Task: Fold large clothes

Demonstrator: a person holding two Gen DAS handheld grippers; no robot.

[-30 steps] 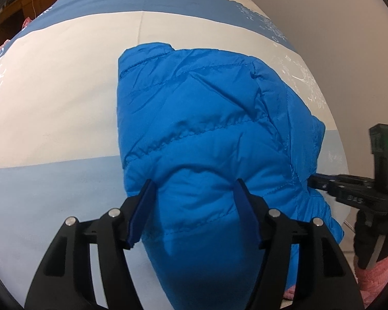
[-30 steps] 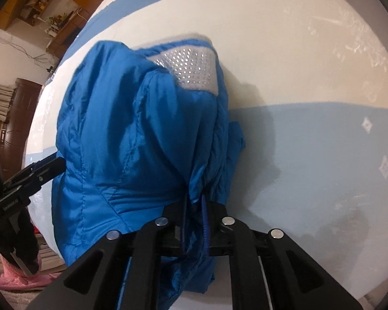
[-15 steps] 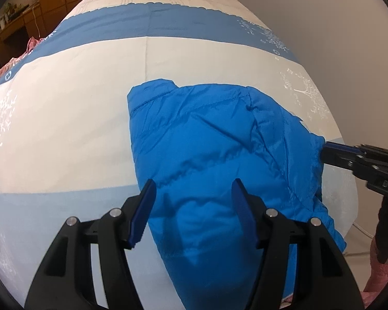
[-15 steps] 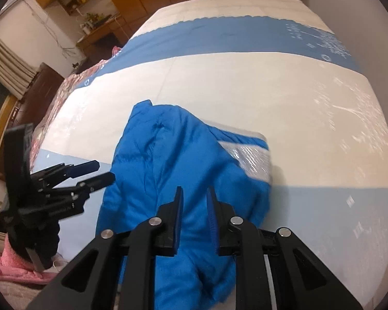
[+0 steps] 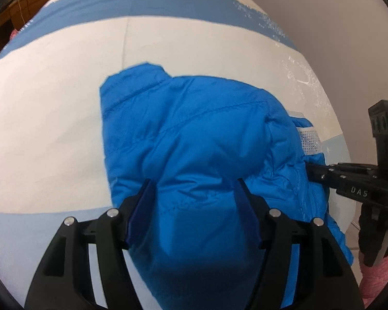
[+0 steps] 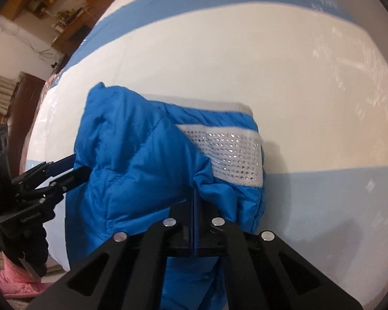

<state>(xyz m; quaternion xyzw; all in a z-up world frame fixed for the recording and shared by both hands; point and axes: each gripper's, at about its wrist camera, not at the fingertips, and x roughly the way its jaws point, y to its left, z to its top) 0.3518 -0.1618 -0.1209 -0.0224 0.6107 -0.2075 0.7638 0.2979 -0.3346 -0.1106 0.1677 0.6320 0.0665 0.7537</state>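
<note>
Blue padded jacket point(image 5: 194, 155): it lies bunched on the bed cover point(image 5: 51, 129), which is banded in white and blue, and it fills the centre of my left wrist view. A white mesh panel point(image 6: 230, 155) shows on the jacket at about 2 o'clock from the middle of my right wrist view. My left gripper point(image 5: 194, 196) straddles a puffed fold, its jaws standing apart and just now widening; whether the pads point(image 5: 142, 206) press the fabric I cannot tell. My right gripper point(image 6: 194, 199) has just snapped closed, its jaws meeting at the jacket's edge; whether any fabric is pinched I cannot tell. A pink cloth point(image 6: 15, 284) lies at 8 o'clock.
</note>
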